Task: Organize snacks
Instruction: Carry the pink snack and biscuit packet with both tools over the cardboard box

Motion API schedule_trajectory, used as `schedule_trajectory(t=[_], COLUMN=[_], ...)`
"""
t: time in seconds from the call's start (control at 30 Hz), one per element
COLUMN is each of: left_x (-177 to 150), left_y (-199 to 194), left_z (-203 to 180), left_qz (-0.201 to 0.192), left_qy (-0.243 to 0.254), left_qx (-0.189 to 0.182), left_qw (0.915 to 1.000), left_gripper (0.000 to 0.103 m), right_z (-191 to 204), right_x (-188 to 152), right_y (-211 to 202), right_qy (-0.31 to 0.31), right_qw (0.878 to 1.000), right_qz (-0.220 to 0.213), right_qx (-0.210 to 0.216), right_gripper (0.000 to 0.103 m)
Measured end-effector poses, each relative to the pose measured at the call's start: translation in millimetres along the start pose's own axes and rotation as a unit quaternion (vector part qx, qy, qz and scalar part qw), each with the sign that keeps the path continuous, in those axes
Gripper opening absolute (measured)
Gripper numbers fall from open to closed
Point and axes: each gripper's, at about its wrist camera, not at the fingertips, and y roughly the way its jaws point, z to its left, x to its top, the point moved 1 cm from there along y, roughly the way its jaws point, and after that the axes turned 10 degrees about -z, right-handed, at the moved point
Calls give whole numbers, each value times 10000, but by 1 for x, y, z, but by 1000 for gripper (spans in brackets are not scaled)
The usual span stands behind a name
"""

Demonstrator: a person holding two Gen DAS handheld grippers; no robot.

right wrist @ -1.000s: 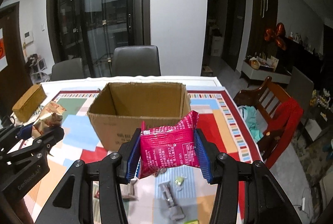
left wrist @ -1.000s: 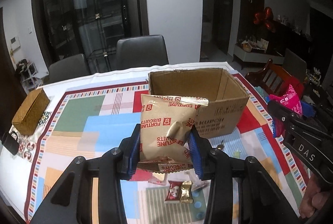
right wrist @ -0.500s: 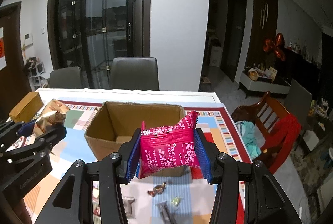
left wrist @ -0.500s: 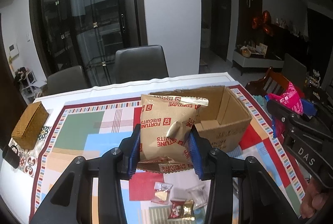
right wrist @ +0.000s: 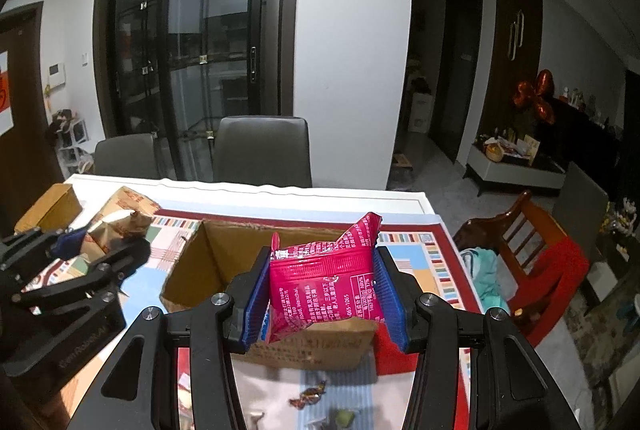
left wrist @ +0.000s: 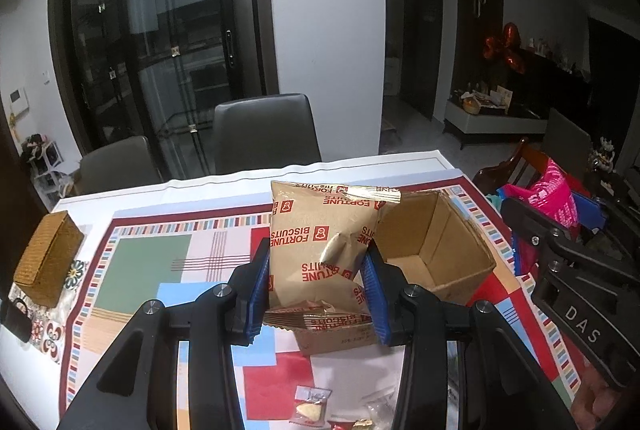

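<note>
My left gripper (left wrist: 316, 290) is shut on a tan Fortune Biscuits bag (left wrist: 320, 250) and holds it above the near left side of the open cardboard box (left wrist: 440, 254). My right gripper (right wrist: 322, 294) is shut on a pink snack packet (right wrist: 324, 282) and holds it over the near edge of the same box (right wrist: 224, 262). The box inside looks empty where it shows. Each gripper shows in the other's view: the right one (left wrist: 560, 230) at the right, the left one (right wrist: 92, 250) at the left.
Small wrapped candies lie on the patterned tablecloth in front of the box (left wrist: 316, 402) (right wrist: 308, 396). A woven brown box (left wrist: 48, 262) stands at the table's left edge. Grey chairs (left wrist: 264, 134) stand behind the table, a red wooden chair (right wrist: 536, 266) at its right.
Both grippers have risen and moved forward towards the box with their packets still held. The box now lies closer and lower in both views, and its inside shows.
</note>
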Motion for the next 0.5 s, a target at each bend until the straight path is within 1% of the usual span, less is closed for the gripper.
schedule_trajectory(t=[0.1,0.17,0.37,0.5], left_x=[1,2,3,5], left_y=[4,8,30,46], left_z=[-1,-1,5,8], left_qz=[-48,-32,83,139], left_qy=[4,-31,-200,-287], left_qx=[17,-37,-7,30], left_qw=[10000,10000,9998,9995], left_gripper=[42,42,42,42], right_z=[2,2,6,9], right_x=[3,5,10,13], right_y=[7,13,26,36], right_qy=[8,-9,-42,-20], right_qw=[10000,10000,10000,10000], right_qz=[16,-6,-52,22], right_qx=[2,-4,-9,-15], right_gripper=[50,50,50,51])
